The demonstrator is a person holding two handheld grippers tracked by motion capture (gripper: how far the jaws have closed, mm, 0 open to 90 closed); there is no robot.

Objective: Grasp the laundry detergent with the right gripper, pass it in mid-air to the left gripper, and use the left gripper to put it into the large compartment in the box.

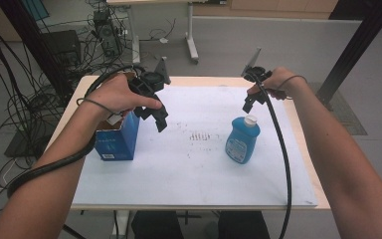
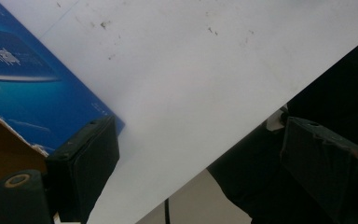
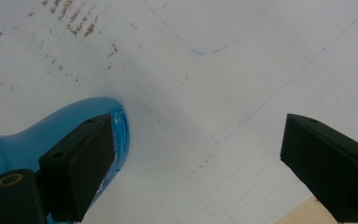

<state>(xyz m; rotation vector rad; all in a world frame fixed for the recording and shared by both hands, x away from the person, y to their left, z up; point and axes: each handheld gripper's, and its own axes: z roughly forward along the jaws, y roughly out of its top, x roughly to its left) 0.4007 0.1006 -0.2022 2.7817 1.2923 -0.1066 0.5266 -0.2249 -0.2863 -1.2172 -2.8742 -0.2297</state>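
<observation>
Blue plastic bottle (image 1: 242,142) with a white cap stands upright on the white sheet covering the desk (image 1: 199,164), right of centre, as a person works two hand-held grippers above it. The right gripper (image 1: 251,102) hangs just above and behind the cap, its jaws spread wide and holding nothing — in the right gripper view the bottle's blue shoulder lies beside one pad rather than between the two. Across the sheet, the left gripper (image 1: 154,117) hovers over the open top of a blue cardboard box (image 1: 117,142) standing at the left, jaws likewise wide apart and empty; the left gripper view looks down past the box's printed face to the desk edge.

The step in hand appears to be picking up the bottle, perhaps for the box. To do it well, the right gripper would need to shift until the neck sits squarely between the pads, then descend straight and close below the cap — a slanted approach could tip the bottle. The box flaps should stay clear of the opening.
</observation>
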